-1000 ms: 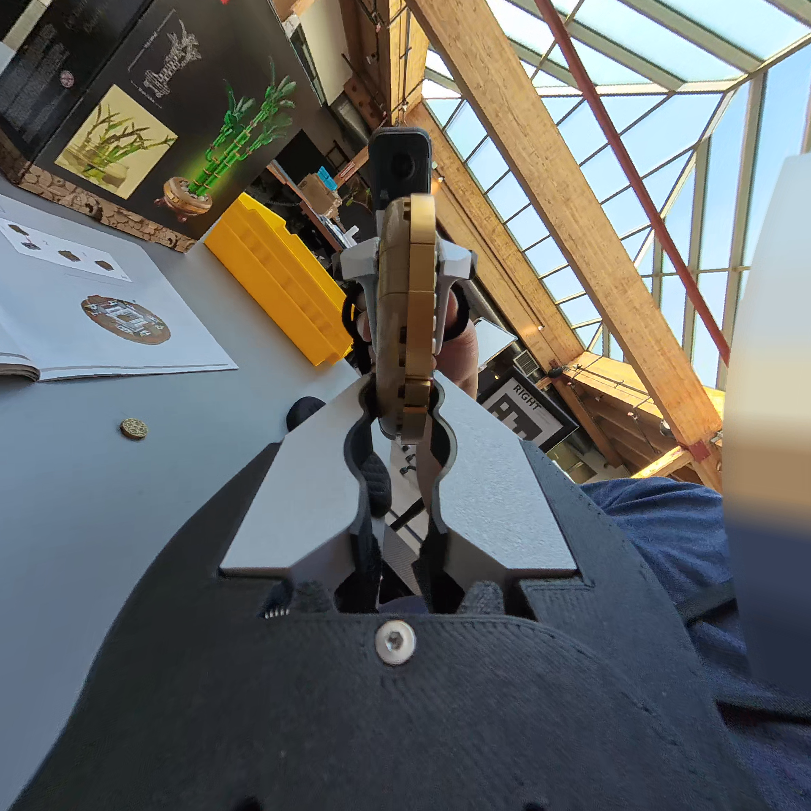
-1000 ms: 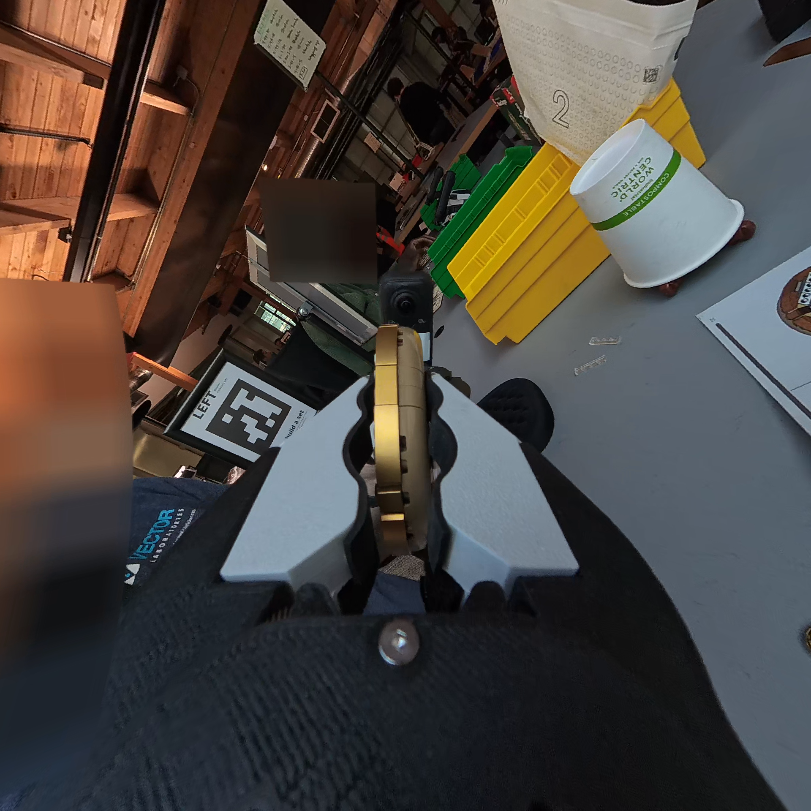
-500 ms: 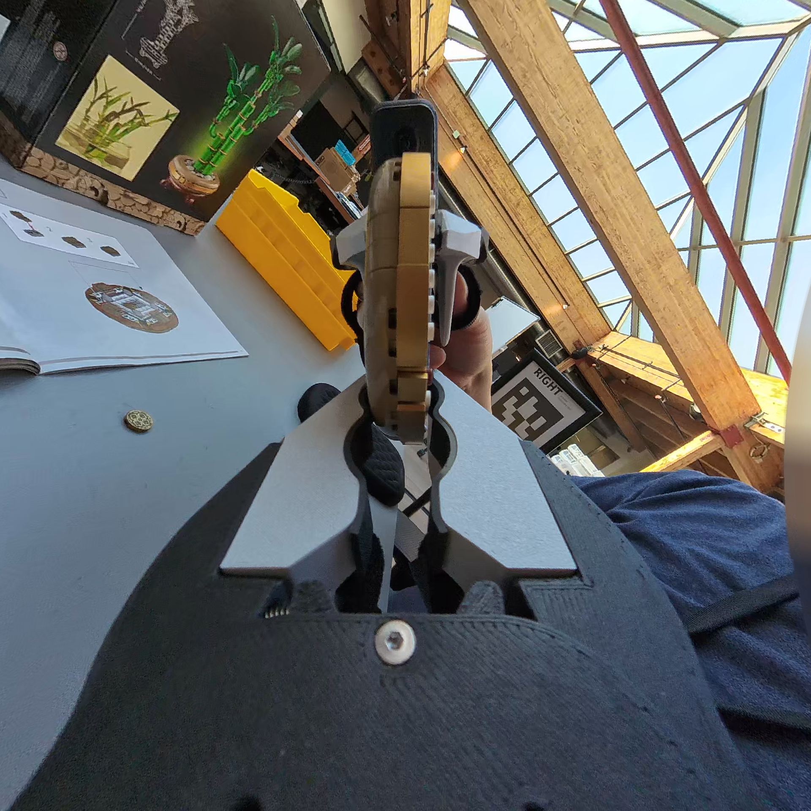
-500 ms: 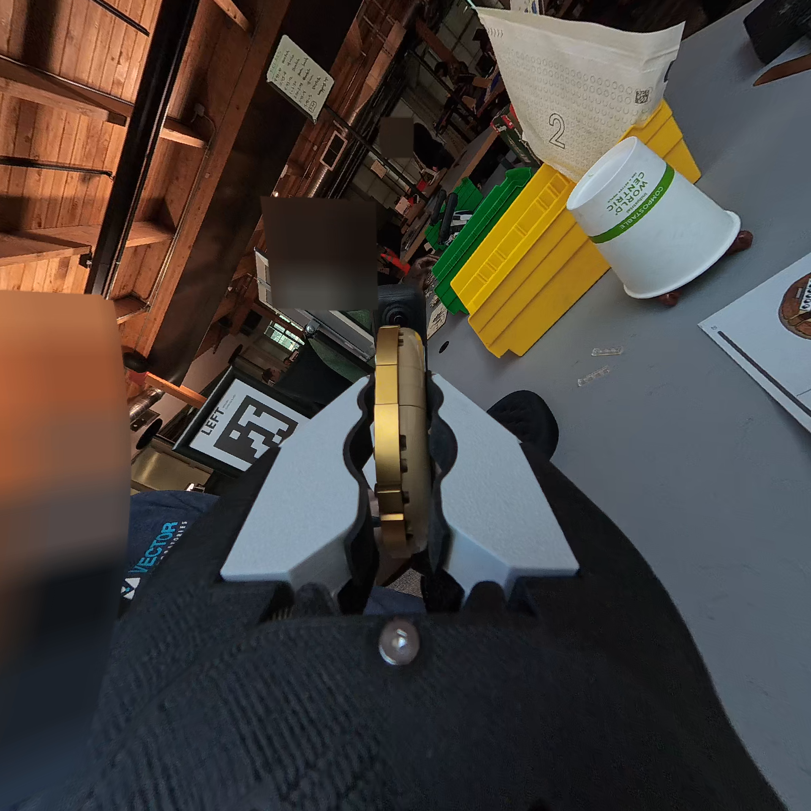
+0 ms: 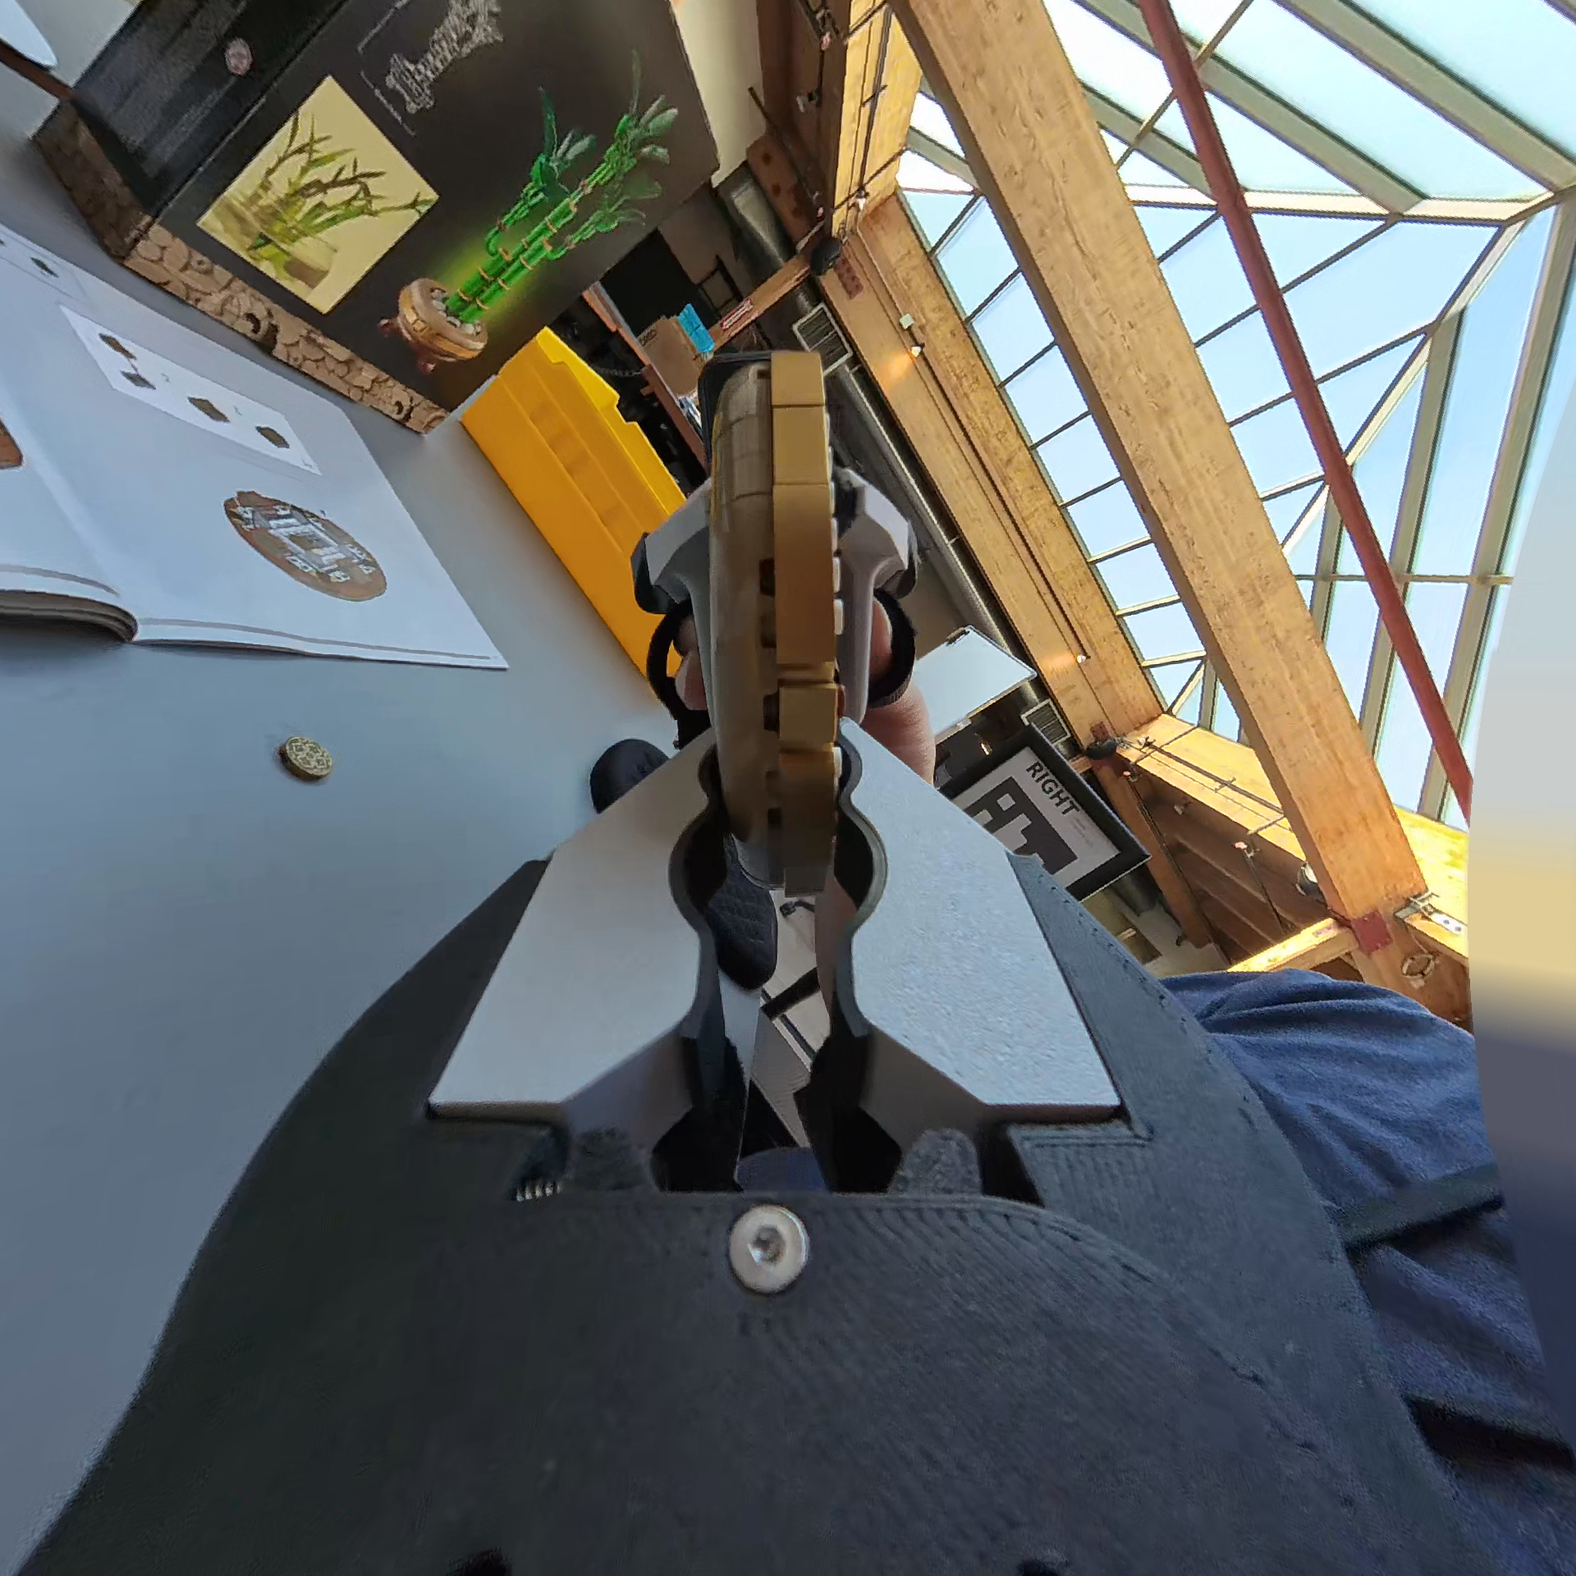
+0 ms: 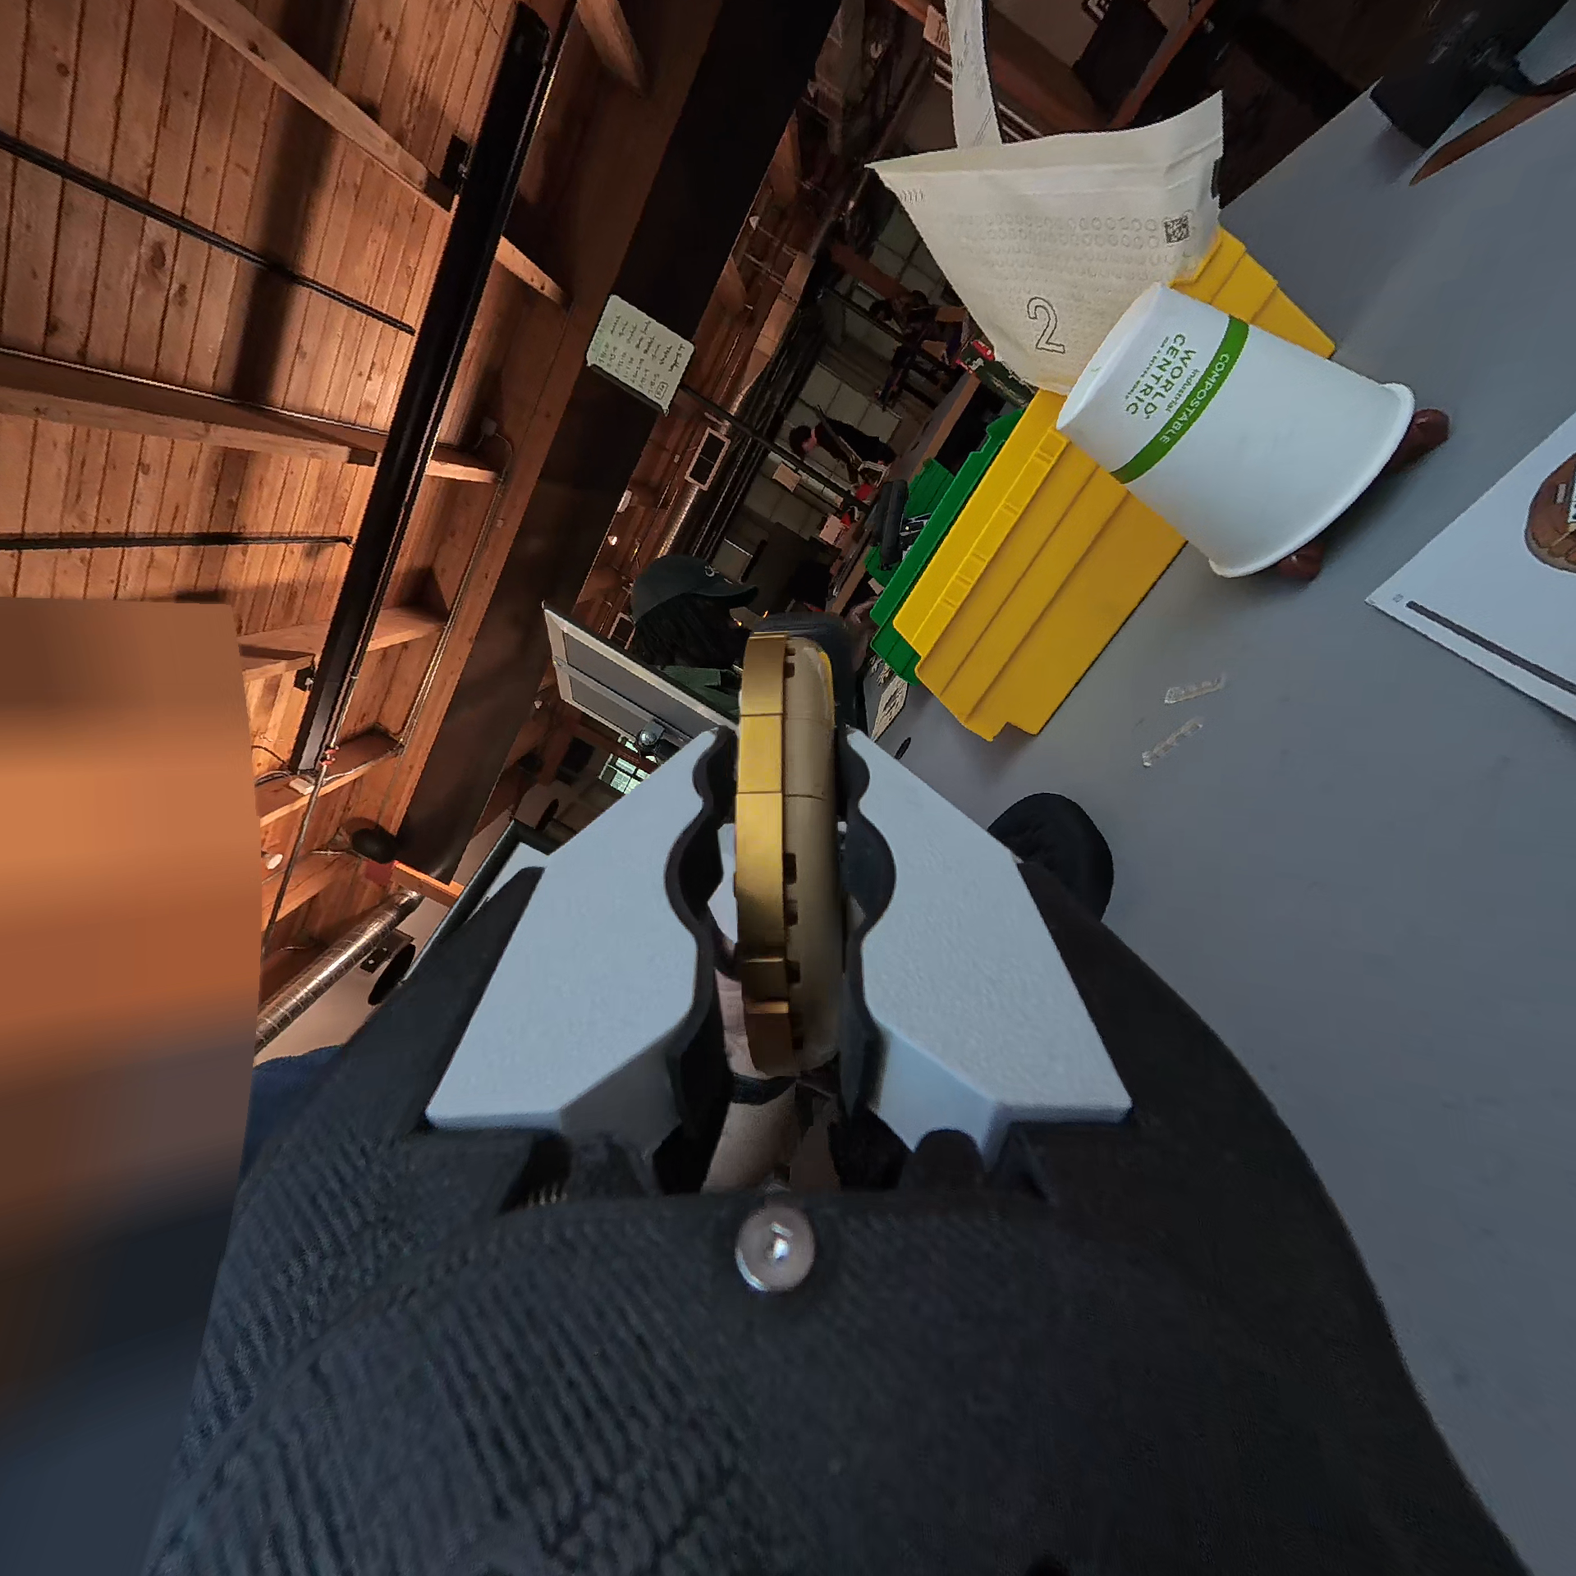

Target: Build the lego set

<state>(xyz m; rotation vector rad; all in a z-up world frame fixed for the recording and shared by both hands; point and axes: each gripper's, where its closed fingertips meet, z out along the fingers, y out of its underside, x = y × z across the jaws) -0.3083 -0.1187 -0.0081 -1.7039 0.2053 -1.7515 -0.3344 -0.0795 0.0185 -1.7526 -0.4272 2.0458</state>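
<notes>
A round gold lego disc [image 5: 776, 614] is held edge-on in the air between both grippers. My left gripper [image 5: 774, 767] is shut on its near rim. Beyond it in the left wrist view, the right gripper's grey fingers [image 5: 661, 563] clamp the far part of the disc, with a hand behind them. In the right wrist view the same disc [image 6: 785, 853] sits deep between the jaws of my right gripper [image 6: 785, 750], which is shut on it. A small round gold piece [image 5: 305, 757] lies on the grey table [image 5: 170, 938].
An open instruction booklet [image 5: 213, 512], the set's box [image 5: 384, 188] and a yellow bin [image 5: 571, 478] lie to the left. The right wrist view shows an upturned white cup [image 6: 1237, 452], yellow bins [image 6: 1023, 597], a green bin [image 6: 929, 529], a numbered paper bag [image 6: 1049, 247] and small clear pieces [image 6: 1181, 716]. My hands' fingertips stand some 5 cm from each other. My left tips are roughly 15 cm from the small round gold piece [image 5: 305, 757].
Both grippers have tilted and shifted together with the disc still clamped between them. The background has slid in both views. The grip on the disc looks the same.
</notes>
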